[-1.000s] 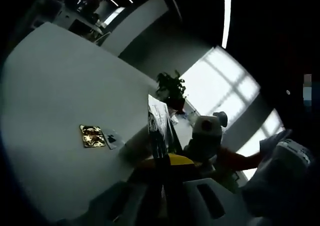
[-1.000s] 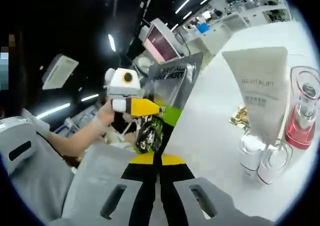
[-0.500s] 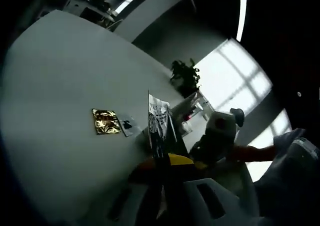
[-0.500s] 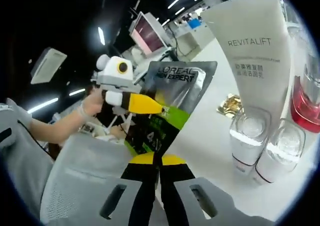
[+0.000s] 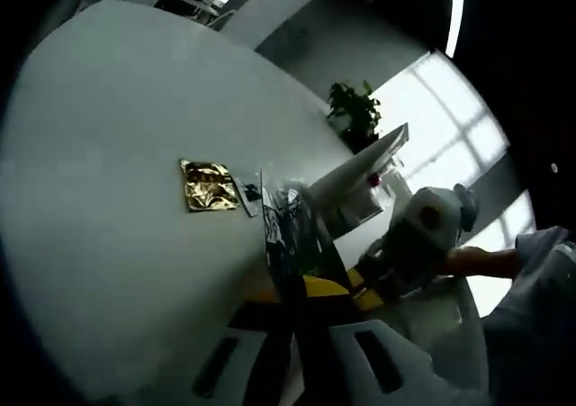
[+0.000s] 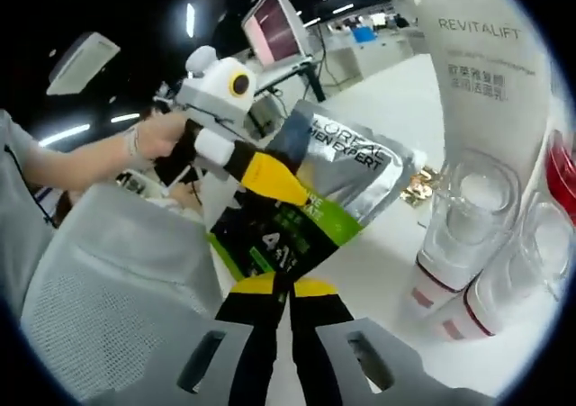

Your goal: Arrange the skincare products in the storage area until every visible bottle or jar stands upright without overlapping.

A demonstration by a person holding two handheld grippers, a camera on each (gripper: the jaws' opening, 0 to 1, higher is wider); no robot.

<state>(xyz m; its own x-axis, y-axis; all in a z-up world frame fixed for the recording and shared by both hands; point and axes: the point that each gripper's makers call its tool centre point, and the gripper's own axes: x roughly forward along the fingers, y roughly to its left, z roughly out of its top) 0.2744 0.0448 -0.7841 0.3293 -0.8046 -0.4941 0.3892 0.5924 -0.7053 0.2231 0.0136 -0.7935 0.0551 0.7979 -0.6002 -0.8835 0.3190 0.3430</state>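
A silver, green and black L'Oreal Men Expert pouch (image 6: 337, 176) hangs tilted above the white table (image 5: 108, 136), held from two sides. My right gripper (image 6: 276, 284) is shut on its lower corner. My left gripper (image 6: 270, 179) clamps its left edge with a yellow jaw. In the left gripper view the pouch (image 5: 283, 235) shows edge-on, with my left gripper (image 5: 297, 284) shut on it and my right gripper (image 5: 418, 235) beyond. A white Revitalift tube (image 6: 490, 55) stands upright at the right. Two clear-capped white bottles (image 6: 463, 226) and a red bottle (image 6: 562, 181) stand below it.
A gold sachet (image 5: 209, 186) lies flat on the table beside a small dark-printed sachet (image 5: 250, 193). The gold sachet (image 6: 421, 188) peeks out behind the pouch. A grey mesh chair (image 6: 108, 280) is close on the left. A potted plant (image 5: 355, 109) stands past the table's far edge.
Both cameras have come lower and closer to the table. The pouch has tipped from upright to a slant and now sits nearer the tube and bottles. Both grippers keep their hold.
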